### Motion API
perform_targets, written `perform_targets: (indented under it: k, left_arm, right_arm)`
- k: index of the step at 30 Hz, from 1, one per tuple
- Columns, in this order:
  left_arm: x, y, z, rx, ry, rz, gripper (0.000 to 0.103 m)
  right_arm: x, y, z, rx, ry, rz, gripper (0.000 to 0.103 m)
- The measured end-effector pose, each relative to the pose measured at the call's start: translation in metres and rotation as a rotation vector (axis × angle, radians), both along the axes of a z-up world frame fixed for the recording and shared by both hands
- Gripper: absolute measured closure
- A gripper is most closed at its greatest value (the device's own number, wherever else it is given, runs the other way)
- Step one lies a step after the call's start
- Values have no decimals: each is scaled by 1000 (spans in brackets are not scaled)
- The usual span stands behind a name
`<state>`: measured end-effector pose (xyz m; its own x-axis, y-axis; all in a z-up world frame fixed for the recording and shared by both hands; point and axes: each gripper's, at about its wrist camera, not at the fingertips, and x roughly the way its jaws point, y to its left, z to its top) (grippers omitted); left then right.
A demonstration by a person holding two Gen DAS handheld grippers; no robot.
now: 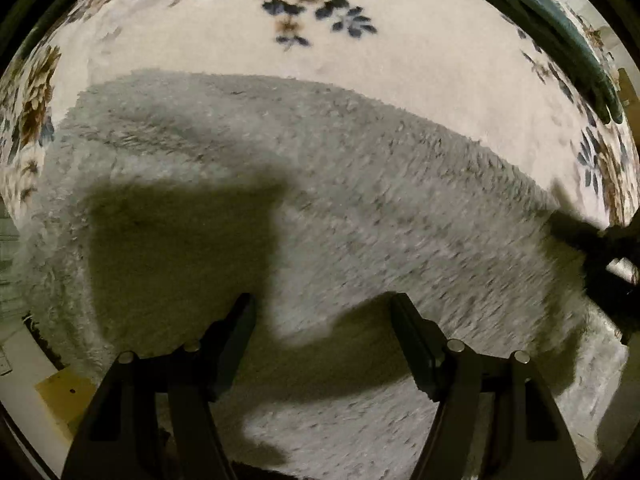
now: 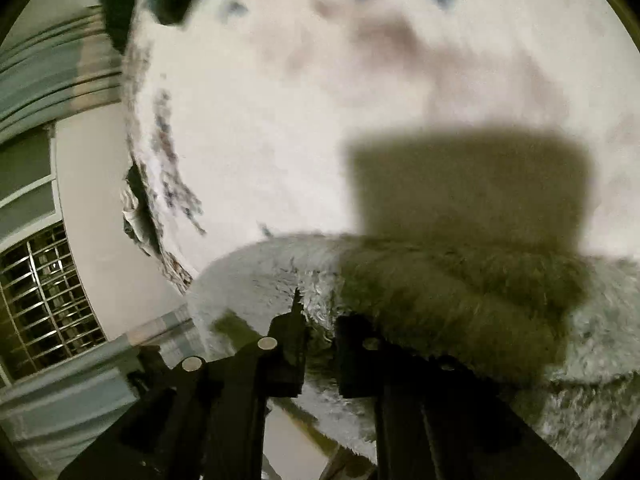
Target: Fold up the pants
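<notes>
The pants [image 1: 320,208] are pale grey and fluffy. They lie spread across a floral bedspread [image 1: 420,52] and fill most of the left wrist view. My left gripper [image 1: 322,304] is open and empty just above the fabric, casting a shadow on it. My right gripper [image 2: 320,320] is shut on an edge of the pants [image 2: 420,292], with fleece bunched between its fingers; it also shows at the right edge of the left wrist view [image 1: 612,256]. The right wrist view is blurred.
A dark teal garment [image 1: 560,28] lies on the bedspread at the far right. A wall and a barred window [image 2: 44,304] are to the left of the bed edge in the right wrist view. A yellow object [image 1: 64,396] sits low left.
</notes>
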<state>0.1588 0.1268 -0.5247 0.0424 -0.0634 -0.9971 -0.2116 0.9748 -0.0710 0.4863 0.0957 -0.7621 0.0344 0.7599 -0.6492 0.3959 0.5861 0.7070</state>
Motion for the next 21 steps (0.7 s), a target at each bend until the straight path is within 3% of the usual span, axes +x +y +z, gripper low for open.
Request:
perform_targets:
  k: [5,7,9,10,12,13,17,21]
  left_arm:
    - [-4,2,-3,-3,0,20,36]
    - [-2,0,-3,5,-1,22,36]
    - [-2,-4,-5,-4,6,28,36]
    - [-2,-6,-4,-7,4,27,36]
    - [2,0,-2,-9,6,20,36]
    - [4,3,-2,-13,10,20,36]
    - [-4,17,-5,-25,23,25,36]
    - [-22,29,-7,-16,22,19,36]
  right_arm:
    - [44,0,24,-95,-85,48,93]
    - [63,2,14,-130,-58,90,92]
    - [75,8,-1,-133,35,157,88]
    - [71,-2,2,-127,38,172,86]
    - [60,-11,13,-139,0,199,51]
    - [48,-21,26,-187,-35,215,45]
    - [8,-31,52,-368,-141,395,38]
    - [-15,-27,40,-518,-142,616,38]
